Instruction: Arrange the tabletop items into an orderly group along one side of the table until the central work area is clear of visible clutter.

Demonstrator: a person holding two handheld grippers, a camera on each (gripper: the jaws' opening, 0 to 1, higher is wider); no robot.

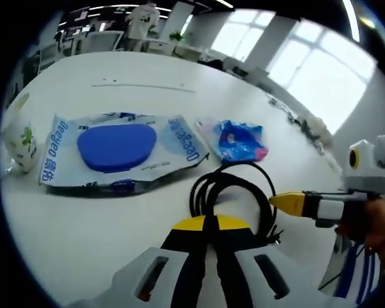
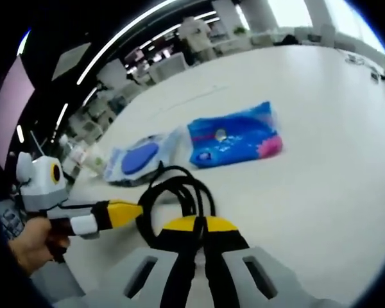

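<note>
Here, in the left gripper view, the left gripper (image 1: pixel 211 226) rises from the bottom centre with its yellow-tipped jaws pressed together, holding nothing, just below a coiled black cable (image 1: pixel 234 192) on the white table (image 1: pixel 115 70). A wet-wipes pack (image 1: pixel 119 151) with a blue lid lies left of centre, a small blue packet (image 1: pixel 239 140) right of it, and a white pouch (image 1: pixel 20 138) at the far left edge. The right gripper (image 1: pixel 289 203) enters from the right, tips closed, near the cable.

In the right gripper view, the right gripper (image 2: pixel 199 226) sits clenched at bottom centre, touching the cable (image 2: pixel 176 192). The blue packet (image 2: pixel 234 136) lies at centre, the wipes pack (image 2: pixel 140 159) to its left.
</note>
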